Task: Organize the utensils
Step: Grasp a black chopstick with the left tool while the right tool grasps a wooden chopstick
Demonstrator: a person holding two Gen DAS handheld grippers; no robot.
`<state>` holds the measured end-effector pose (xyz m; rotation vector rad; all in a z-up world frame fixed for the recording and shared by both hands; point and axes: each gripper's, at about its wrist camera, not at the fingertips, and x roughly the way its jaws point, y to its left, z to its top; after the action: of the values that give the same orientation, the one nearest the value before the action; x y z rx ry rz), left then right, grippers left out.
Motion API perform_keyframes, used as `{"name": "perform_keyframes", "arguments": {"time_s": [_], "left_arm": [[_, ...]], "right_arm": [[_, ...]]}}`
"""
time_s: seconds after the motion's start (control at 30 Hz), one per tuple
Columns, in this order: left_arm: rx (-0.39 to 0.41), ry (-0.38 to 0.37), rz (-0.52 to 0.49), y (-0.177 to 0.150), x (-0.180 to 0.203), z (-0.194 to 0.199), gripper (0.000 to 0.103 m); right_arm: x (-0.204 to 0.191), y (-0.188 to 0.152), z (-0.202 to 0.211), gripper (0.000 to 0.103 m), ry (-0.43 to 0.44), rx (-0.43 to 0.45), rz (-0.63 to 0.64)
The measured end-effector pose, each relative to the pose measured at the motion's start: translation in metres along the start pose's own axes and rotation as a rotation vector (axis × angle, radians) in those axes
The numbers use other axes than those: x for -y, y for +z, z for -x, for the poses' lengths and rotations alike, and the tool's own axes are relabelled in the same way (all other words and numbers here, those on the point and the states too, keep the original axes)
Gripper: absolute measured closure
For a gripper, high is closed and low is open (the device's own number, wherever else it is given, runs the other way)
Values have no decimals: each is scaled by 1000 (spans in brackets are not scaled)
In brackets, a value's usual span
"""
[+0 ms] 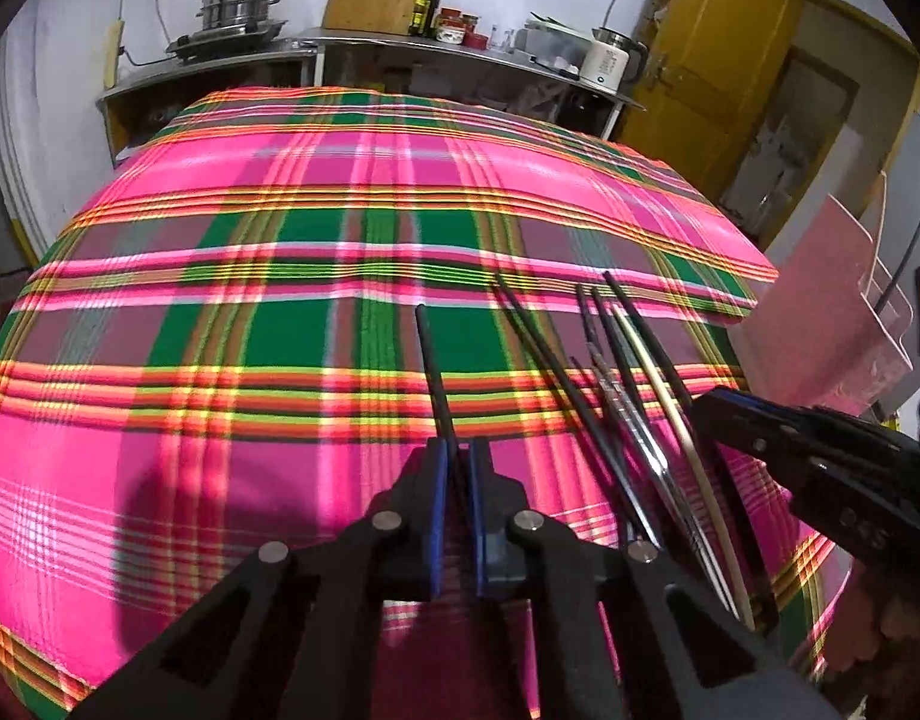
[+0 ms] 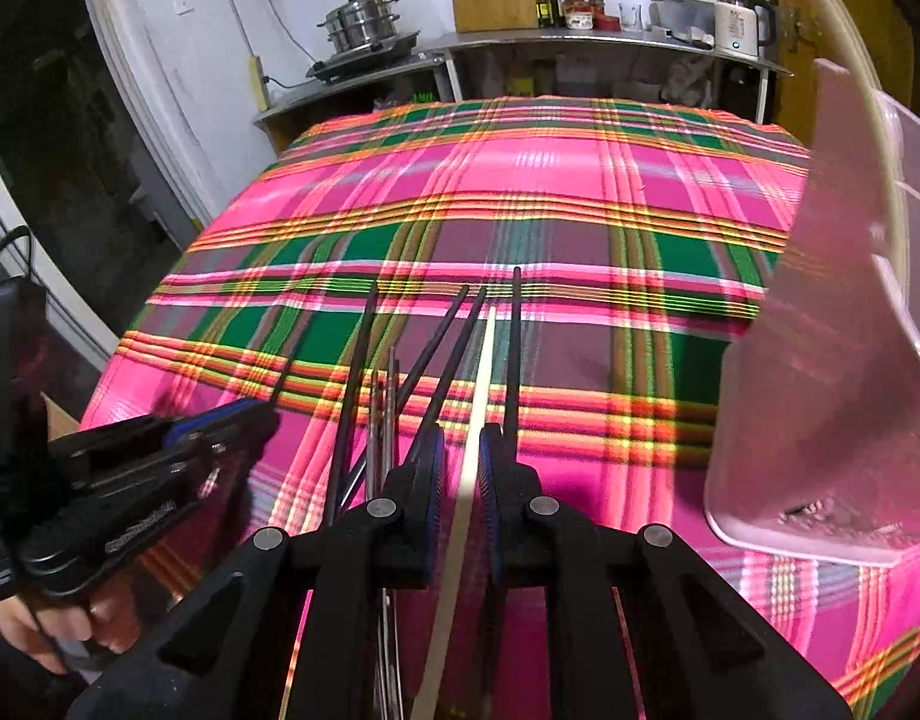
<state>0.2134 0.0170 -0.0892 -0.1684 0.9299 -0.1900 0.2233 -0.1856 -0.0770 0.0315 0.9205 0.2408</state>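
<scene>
Now the left gripper (image 1: 458,450) has its jaws clenched on a single black chopstick (image 1: 431,366), which juts forward above the plaid cloth (image 1: 250,300) on the tabletop; the right gripper (image 2: 463,438) is clamped on a pale chopstick (image 2: 481,396), with a bundle of black chopsticks (image 2: 436,354) and thin metal ones fanned close beside its jaws; the two grippers sit near each other; a pink plastic holder (image 2: 820,360) stands at the right edge of the tabletop, just beside the right gripper.
</scene>
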Motion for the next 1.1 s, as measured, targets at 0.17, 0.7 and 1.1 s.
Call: {"name": "perform_keyframes", "arguments": {"time_s": [0.17, 0.7, 1.1], "left_arm": [[-6, -7, 10, 3, -9, 0, 95], [-42, 20, -31, 16, -4, -8, 94], [-39, 32, -52, 16, -2, -10, 94]], "right_arm": [[-1, 5, -12, 91, -13, -16, -1], [-2, 26, -34, 91, -48, -46, -6], [-4, 43, -51, 98, -76, -66, 9]]}}
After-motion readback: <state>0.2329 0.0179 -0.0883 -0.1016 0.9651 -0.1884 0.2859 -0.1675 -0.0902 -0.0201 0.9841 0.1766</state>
